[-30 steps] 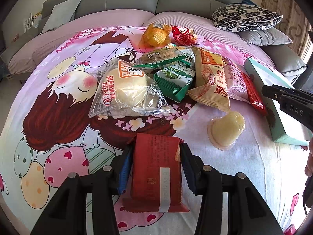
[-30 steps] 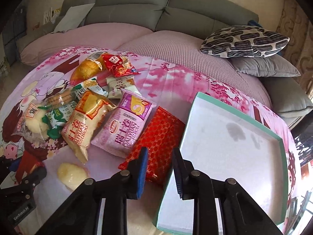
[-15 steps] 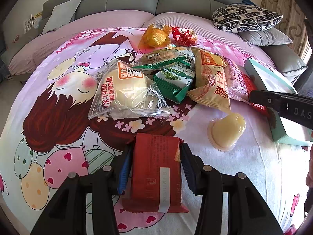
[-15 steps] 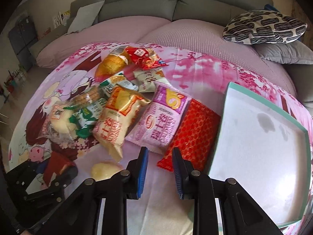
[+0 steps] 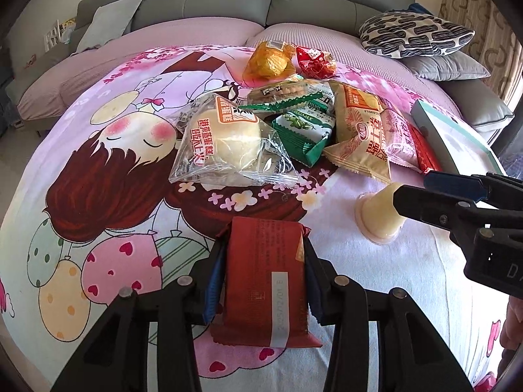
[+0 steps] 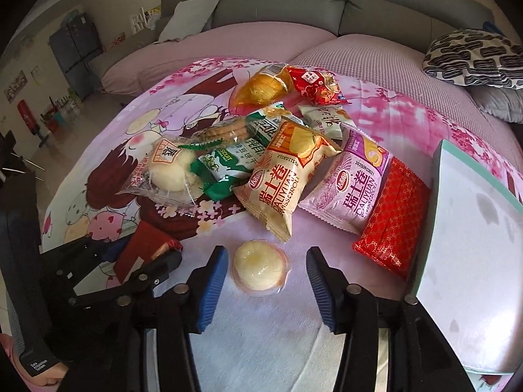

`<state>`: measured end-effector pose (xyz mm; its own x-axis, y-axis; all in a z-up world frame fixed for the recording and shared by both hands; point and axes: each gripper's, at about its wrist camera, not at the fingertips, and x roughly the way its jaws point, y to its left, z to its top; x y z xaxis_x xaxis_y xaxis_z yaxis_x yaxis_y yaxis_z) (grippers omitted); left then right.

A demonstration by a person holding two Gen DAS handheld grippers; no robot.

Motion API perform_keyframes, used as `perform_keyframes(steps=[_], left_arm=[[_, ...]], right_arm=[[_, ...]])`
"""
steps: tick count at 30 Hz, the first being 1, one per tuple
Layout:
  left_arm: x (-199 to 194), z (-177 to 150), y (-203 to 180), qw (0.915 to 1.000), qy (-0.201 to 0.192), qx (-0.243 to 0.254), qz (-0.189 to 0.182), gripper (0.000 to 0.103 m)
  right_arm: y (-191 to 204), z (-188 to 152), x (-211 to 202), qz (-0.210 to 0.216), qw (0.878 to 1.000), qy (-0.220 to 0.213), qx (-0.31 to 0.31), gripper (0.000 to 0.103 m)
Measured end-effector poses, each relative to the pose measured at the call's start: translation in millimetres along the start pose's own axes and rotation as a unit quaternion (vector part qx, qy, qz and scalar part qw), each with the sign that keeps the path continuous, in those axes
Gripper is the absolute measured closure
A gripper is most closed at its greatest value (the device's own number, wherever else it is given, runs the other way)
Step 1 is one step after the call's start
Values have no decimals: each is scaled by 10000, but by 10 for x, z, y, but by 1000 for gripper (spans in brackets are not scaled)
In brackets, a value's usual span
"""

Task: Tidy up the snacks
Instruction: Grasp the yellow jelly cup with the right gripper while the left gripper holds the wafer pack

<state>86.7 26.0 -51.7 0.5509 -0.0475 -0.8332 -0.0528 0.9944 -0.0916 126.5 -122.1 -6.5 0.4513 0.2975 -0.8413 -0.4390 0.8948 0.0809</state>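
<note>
Left gripper: fingers clenched on flat dark-red foil snack packet
Right gripper: fingers just opened, astride pale-yellow plastic jelly cup, untouched
Handling: light, slippery, squashy; grip its sides

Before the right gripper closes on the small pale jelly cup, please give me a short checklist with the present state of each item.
1. Right gripper open wide enough: ok, its jaws have just been opening.
2. Jelly cup sits between the fingers: ok, pads not touching it.
3. Jelly cup apart from the other snacks: ok.
4. Left gripper holds the dark red packet: ok, pads press both sides.
5. Teal-edged tray has free room: ok.
6. Left gripper clear of the right one: cannot tell, they look close.
</note>
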Motion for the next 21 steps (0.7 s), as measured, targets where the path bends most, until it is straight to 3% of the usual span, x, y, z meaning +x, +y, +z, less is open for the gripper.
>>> perform_keyframes(steps=[11, 21], left_arm=[[-8, -10, 112, 9996, -37, -174, -238, 58], [7, -14, 96, 9997, -47, -146, -180, 58]], right_arm=[[157, -120, 343, -163, 9986, 393, -303, 48], [159, -168, 397, -290, 9988, 286, -258, 48]])
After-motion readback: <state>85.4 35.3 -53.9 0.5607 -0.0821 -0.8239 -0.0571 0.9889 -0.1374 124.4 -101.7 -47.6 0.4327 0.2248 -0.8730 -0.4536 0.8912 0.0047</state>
